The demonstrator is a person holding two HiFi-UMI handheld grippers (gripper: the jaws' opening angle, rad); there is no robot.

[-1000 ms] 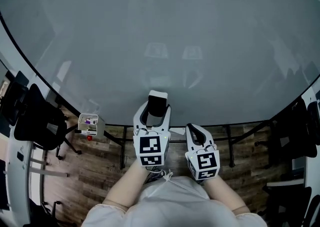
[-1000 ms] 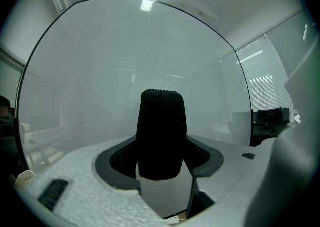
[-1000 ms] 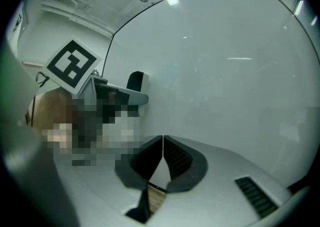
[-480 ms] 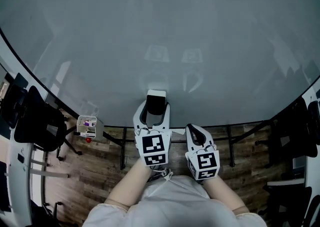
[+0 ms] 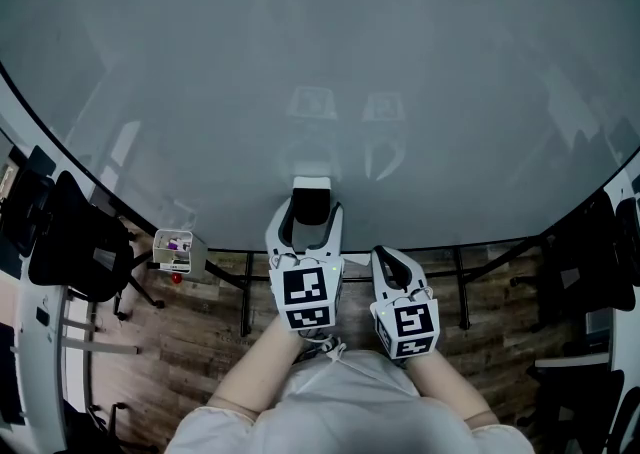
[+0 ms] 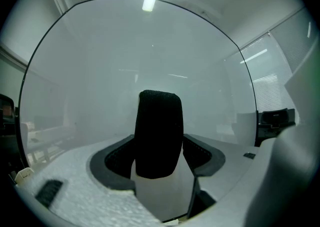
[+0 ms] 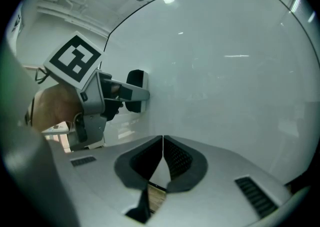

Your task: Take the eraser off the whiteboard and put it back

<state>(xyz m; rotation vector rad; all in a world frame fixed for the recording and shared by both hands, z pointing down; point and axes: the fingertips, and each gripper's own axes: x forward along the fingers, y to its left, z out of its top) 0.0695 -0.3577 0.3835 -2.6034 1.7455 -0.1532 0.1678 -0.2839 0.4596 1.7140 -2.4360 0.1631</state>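
Note:
The eraser (image 5: 311, 200), white with a black felt face, rests against the large whiteboard (image 5: 320, 62) near its lower edge. My left gripper (image 5: 306, 214) reaches level at the board with the eraser between its jaws. The jaws are opening and stand wide on either side of it. In the left gripper view the eraser (image 6: 159, 131) stands upright between the dark pads (image 6: 116, 157). The right gripper view shows the left gripper (image 7: 135, 91) and eraser (image 7: 136, 78) at the board from the side. My right gripper (image 5: 388, 256) hangs beside it, shut and empty (image 7: 163, 138).
A dark office chair (image 5: 75, 242) and a small white box with items (image 5: 175, 250) stand at the left. Another dark chair (image 5: 590, 262) sits at the right. The board's black stand legs (image 5: 460, 287) cross the wooden floor below.
The left gripper's jaws have spread slightly around the eraser. Both hands stay where they were, and the eraser stays on the board.

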